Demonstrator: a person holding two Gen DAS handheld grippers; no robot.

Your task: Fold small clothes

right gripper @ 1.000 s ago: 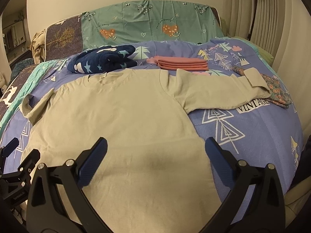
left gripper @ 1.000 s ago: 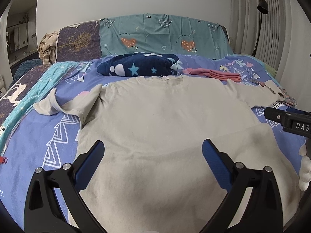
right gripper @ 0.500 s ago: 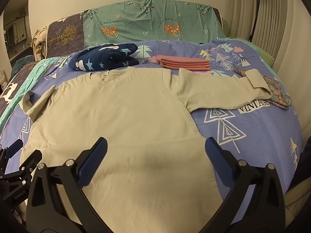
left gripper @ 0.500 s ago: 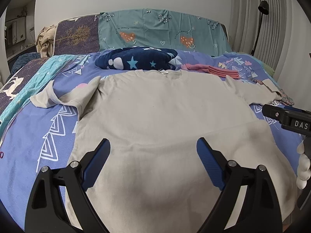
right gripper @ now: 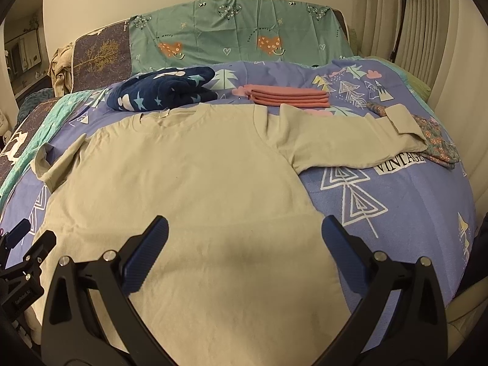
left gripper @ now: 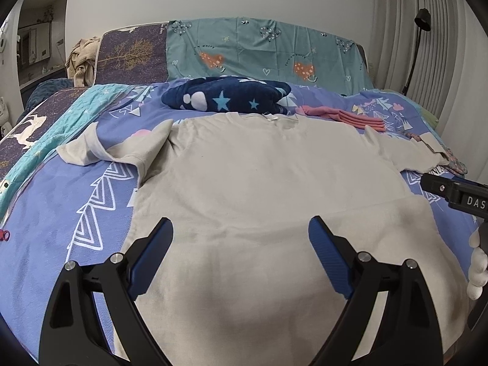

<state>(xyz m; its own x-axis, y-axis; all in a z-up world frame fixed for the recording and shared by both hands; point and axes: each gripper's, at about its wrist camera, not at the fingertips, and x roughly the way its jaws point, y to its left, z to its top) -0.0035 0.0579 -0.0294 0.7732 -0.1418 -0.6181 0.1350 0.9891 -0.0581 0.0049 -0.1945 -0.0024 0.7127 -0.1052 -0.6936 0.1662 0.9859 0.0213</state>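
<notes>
A beige long-sleeved shirt (left gripper: 259, 183) lies flat on the bed, collar at the far end, hem near me. Its left sleeve (left gripper: 113, 149) is bunched and folded over; its right sleeve (right gripper: 344, 143) stretches out to the right with the cuff turned back. My left gripper (left gripper: 241, 238) hovers open over the lower part of the shirt, nothing between its blue pads. My right gripper (right gripper: 244, 238) stands open over the shirt's lower right part, holding nothing. The right gripper's body (left gripper: 457, 195) shows at the left wrist view's right edge with a white-gloved hand (left gripper: 477, 262).
A purple patterned bedspread (right gripper: 396, 207) covers the bed. Behind the collar lie a navy star blanket (right gripper: 164, 91) and a folded pink stack (right gripper: 289, 97). A floral cloth (right gripper: 439, 143) sits under the right cuff. Teal pillows (right gripper: 238, 33) line the headboard; a lamp (left gripper: 422, 21) stands at the right.
The left gripper's jaws narrowed a little and its view shifted slightly, so the shirt sits higher and more centred. The right gripper has not moved.
</notes>
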